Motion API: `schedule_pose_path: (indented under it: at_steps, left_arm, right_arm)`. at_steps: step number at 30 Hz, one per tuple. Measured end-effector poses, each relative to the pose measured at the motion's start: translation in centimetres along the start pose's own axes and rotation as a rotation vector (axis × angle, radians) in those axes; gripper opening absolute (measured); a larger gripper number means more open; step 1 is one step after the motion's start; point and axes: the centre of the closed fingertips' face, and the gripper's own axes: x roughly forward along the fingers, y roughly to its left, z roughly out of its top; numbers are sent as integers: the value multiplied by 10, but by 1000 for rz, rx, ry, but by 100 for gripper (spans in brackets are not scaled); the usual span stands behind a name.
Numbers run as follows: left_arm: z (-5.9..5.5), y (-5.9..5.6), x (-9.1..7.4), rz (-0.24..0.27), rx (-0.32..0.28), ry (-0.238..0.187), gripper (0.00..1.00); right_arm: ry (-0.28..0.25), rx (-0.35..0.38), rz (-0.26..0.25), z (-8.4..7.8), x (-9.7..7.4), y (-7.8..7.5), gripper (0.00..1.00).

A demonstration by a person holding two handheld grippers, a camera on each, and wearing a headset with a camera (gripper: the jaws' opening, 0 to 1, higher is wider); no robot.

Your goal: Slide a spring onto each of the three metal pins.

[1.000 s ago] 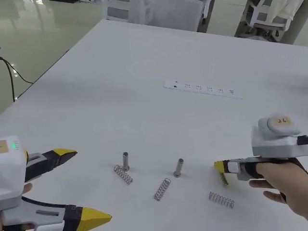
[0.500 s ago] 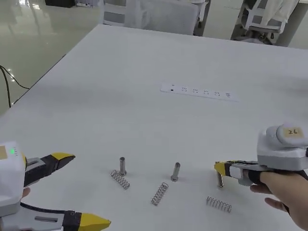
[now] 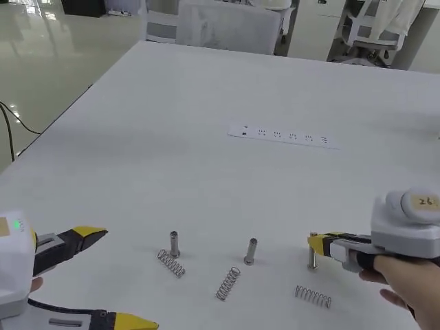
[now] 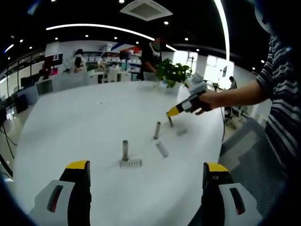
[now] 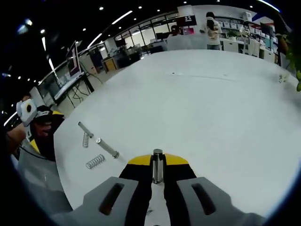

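Observation:
Two metal pins stand upright on the white table, the left pin [image 3: 174,243] and the middle pin [image 3: 251,249]. My right gripper [image 3: 315,242] is shut on a third pin [image 3: 313,260], which hangs upright right of them with its lower end at the tabletop. In the right gripper view that pin [image 5: 157,165] sits between the yellow-tipped jaws. Three springs lie flat: one [image 3: 170,262] beside the left pin, one [image 3: 229,282] in front of the middle pin, one [image 3: 313,296] below the right gripper. My left gripper [image 3: 113,278] stands open at the near left, holding nothing.
A white power strip [image 3: 282,135] lies farther back on the table. The table's left edge [image 3: 69,110] runs diagonally, with the floor beyond it. Office chairs [image 3: 220,24] stand past the far edge. People stand in the distance in the left gripper view.
The pin in my right gripper has gone from tilted to upright, and the hand has sunk a little. The head camera has drifted. The left gripper has stayed open.

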Motion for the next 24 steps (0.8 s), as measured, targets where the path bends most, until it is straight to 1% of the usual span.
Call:
schedule_pose_path:
  at_steps: [3,9,14,19,20,24]
  left_arm:
    - [0,0,0,0,-1,-3,97]
    - [0,1,0,0,1,-3,97]
    - [-1,2,-1,3,0,-4,97]
    - [-2,2,-1,3,-2,-4,96]
    - [-1,2,-1,3,-2,-5,97]
    - [-1,2,-1,7,-5,-6,97]
  right_arm:
    - [-18,-13,-9,2,-2,-1,5]
    - [-35,-21,-13,0,-5,-1,5]
    - [-49,-53,-15,-3,-10,1,5]
    - [-49,-119,-19,-7,-13,6,5]
    - [-48,-145,-25,-7,-14,6,5]
    - [-41,-185,-25,-8,-14,9,5]
